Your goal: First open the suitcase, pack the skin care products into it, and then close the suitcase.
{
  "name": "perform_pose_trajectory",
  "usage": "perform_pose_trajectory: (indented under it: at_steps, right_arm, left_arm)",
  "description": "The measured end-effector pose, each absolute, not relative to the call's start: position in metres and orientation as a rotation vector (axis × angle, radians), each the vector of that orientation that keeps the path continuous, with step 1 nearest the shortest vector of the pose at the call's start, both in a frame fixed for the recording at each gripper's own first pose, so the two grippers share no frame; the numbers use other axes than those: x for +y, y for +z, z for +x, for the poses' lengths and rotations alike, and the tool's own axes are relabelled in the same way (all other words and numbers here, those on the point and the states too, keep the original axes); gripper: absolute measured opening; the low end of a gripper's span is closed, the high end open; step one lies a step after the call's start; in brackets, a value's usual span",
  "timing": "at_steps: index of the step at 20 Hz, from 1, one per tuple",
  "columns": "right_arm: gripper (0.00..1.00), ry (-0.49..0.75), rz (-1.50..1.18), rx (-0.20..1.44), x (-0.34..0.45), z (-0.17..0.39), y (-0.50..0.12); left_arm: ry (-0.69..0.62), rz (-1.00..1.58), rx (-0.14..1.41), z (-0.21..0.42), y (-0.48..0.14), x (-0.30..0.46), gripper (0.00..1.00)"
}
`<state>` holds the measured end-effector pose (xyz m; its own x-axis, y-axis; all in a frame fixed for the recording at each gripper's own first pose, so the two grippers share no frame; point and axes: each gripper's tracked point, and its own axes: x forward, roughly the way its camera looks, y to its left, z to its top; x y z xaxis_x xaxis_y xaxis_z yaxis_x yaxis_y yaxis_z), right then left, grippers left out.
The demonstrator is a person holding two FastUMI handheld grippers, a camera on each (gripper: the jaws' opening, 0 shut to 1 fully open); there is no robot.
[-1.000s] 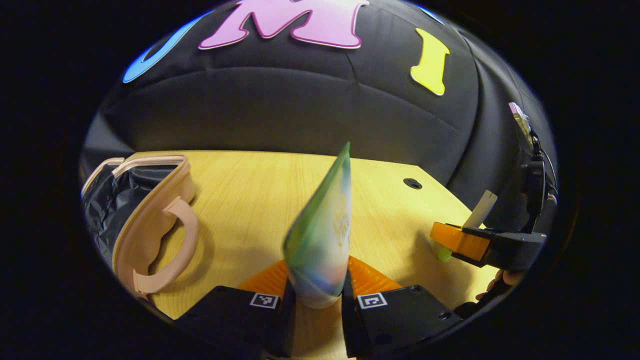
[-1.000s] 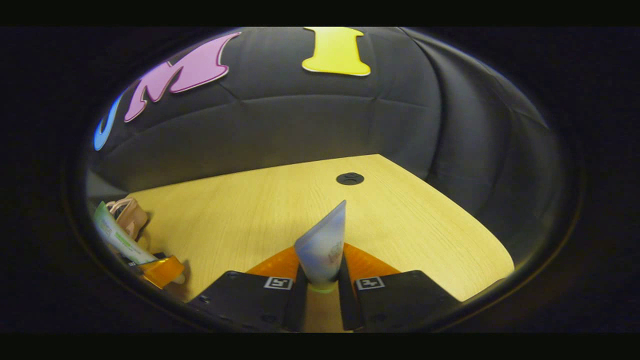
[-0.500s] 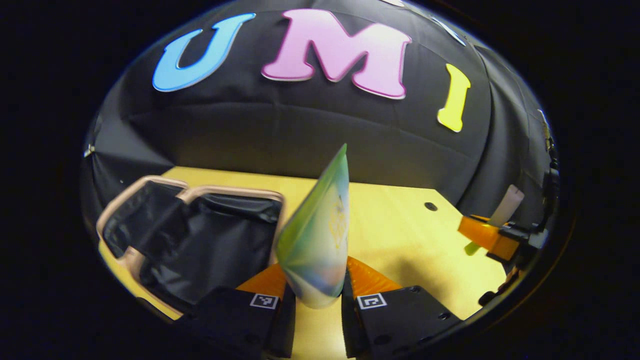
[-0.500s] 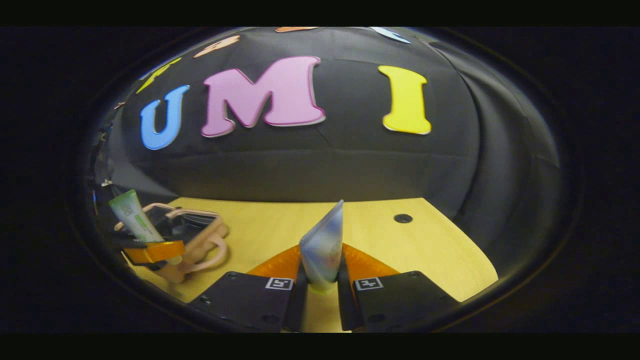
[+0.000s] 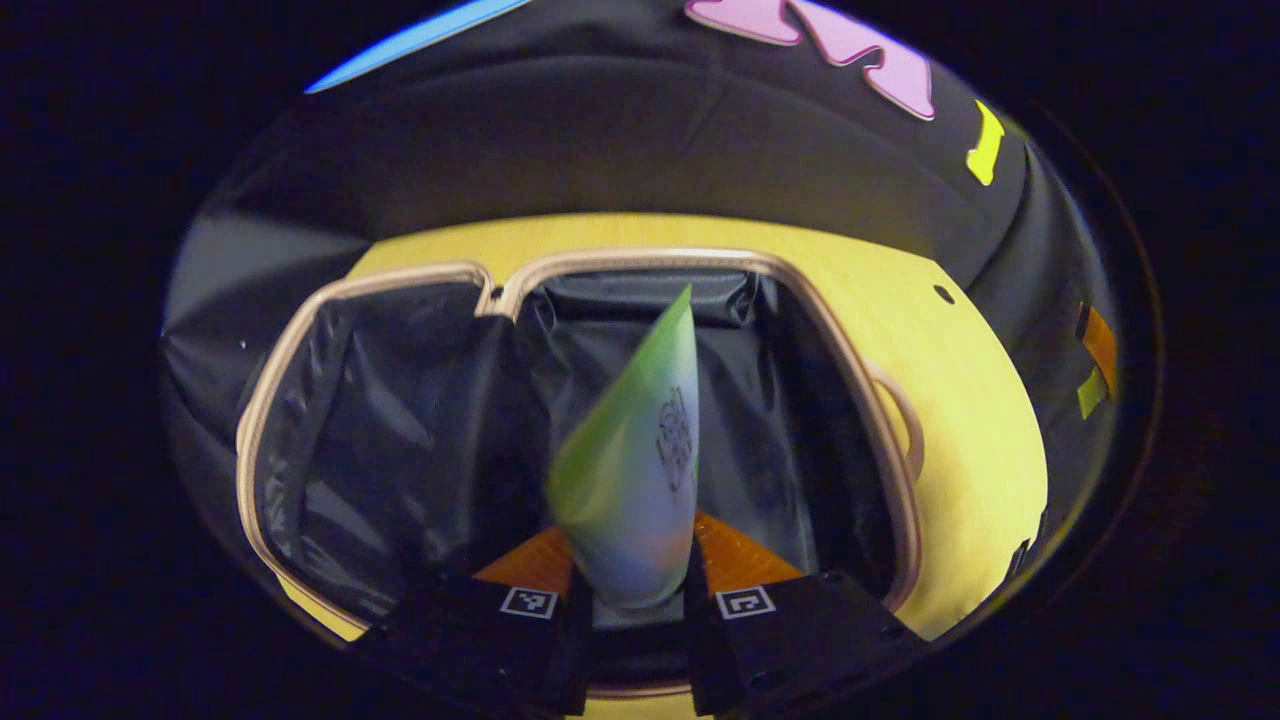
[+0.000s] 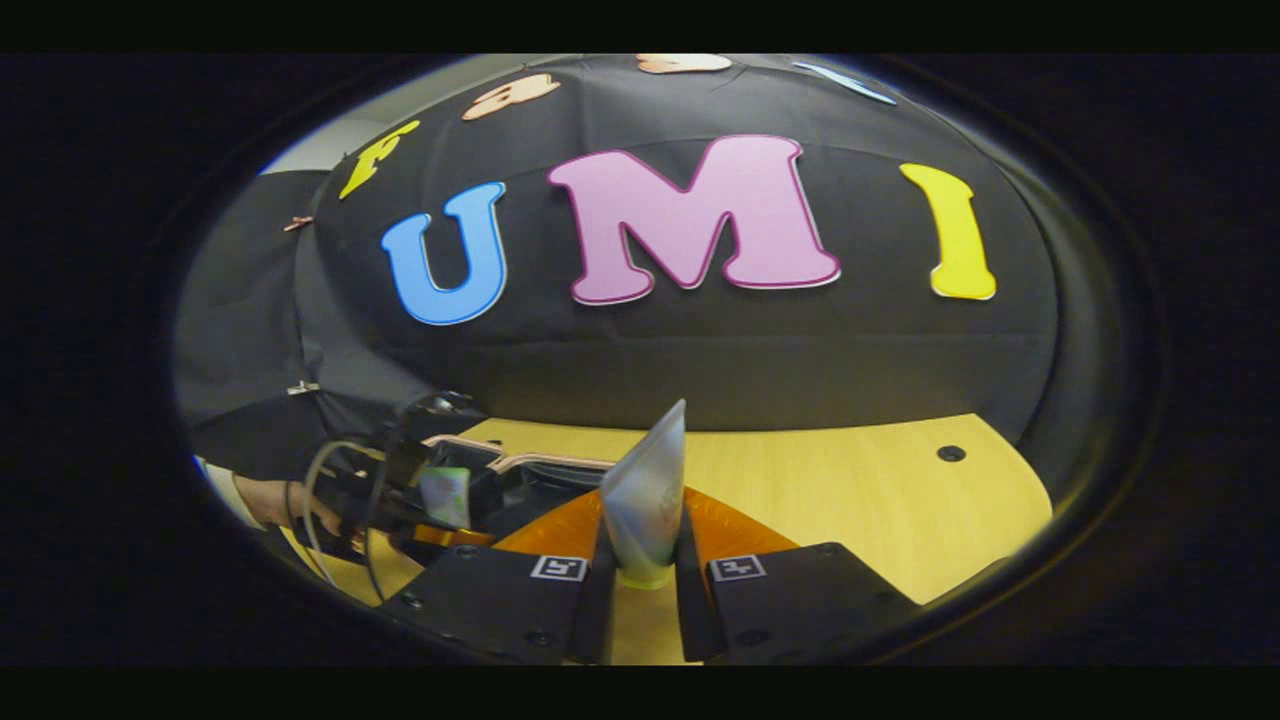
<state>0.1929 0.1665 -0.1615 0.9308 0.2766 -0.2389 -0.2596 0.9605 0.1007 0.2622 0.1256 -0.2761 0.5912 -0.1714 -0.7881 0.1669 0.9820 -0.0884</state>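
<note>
We are in a recording booth: black cloth wall point(image 6: 700, 360) behind a bare wooden table point(image 6: 850, 500) with a cable hole point(image 6: 950, 453).

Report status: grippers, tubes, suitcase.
Left gripper shut on green tube, over the open suitcase. Right gripper shut on white tube, above the table. Nothing in the way.

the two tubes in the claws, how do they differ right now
The green tube in the left claw hangs over the open suitcase and its black lining; the grey tube in the right claw is over the bare table. The green tube looks wider and greener; the grey one is slimmer and pale. Both stand flat end up, pinched near the cap.
</note>
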Motion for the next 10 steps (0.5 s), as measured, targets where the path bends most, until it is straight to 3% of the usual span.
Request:
perform_pose_trajectory:
  at_steps: [3,4,5,8,9,10]
  right_arm:
    - [0.29,0.308,0.071,0.259,0.186,0.196,-0.161]
    - [0.36,0.313,0.073,0.264,0.191,0.196,-0.161]
    - [0.29,0.313,0.074,0.274,0.194,0.198,-0.163]
    - [0.29,0.313,0.083,0.299,0.199,0.203,-0.170]
    - [0.29,0.313,0.083,0.307,0.202,0.204,-0.171]
    - [0.36,0.314,0.079,0.316,0.206,0.205,-0.175]
  left_arm:
    - [-0.153,-0.015,1.024,0.274,-0.291,0.131,0.43]
    - [-0.143,0.010,1.039,0.276,-0.291,0.134,0.41]
    - [-0.128,0.043,1.025,0.281,-0.286,0.138,0.44]
    - [-0.093,0.022,0.958,0.290,-0.266,0.134,0.57]
    - [-0.085,0.000,0.900,0.291,-0.253,0.135,0.69]
    - [-0.075,-0.025,0.822,0.289,-0.232,0.137,0.74]
